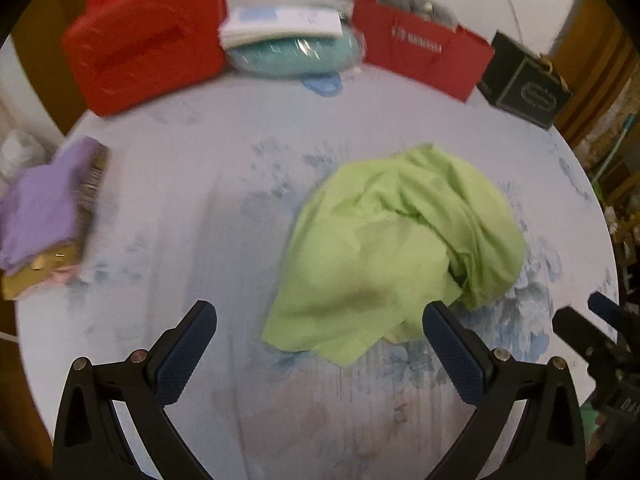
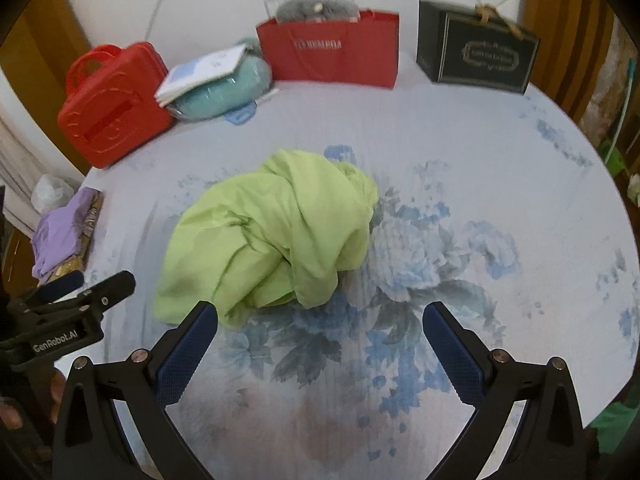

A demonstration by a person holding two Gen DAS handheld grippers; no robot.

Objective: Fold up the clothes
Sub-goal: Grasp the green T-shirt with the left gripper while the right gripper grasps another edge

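Note:
A crumpled light green garment [image 1: 392, 248] lies in a heap on the round table with a pale floral cloth [image 1: 192, 200]; it also shows in the right wrist view [image 2: 272, 236]. My left gripper [image 1: 320, 320] is open and empty, hovering just before the garment's near edge. My right gripper [image 2: 320, 320] is open and empty, near the garment's near right side. The right gripper shows at the right edge of the left wrist view [image 1: 592, 328]. The left gripper shows at the left edge of the right wrist view [image 2: 80, 292].
Along the table's far edge stand a red plastic case [image 2: 112, 104], a teal bundle under papers [image 2: 220, 88], a red paper bag [image 2: 332, 52] and a black gift box [image 2: 476, 56]. A folded purple cloth on a box [image 2: 64, 232] sits at the left edge.

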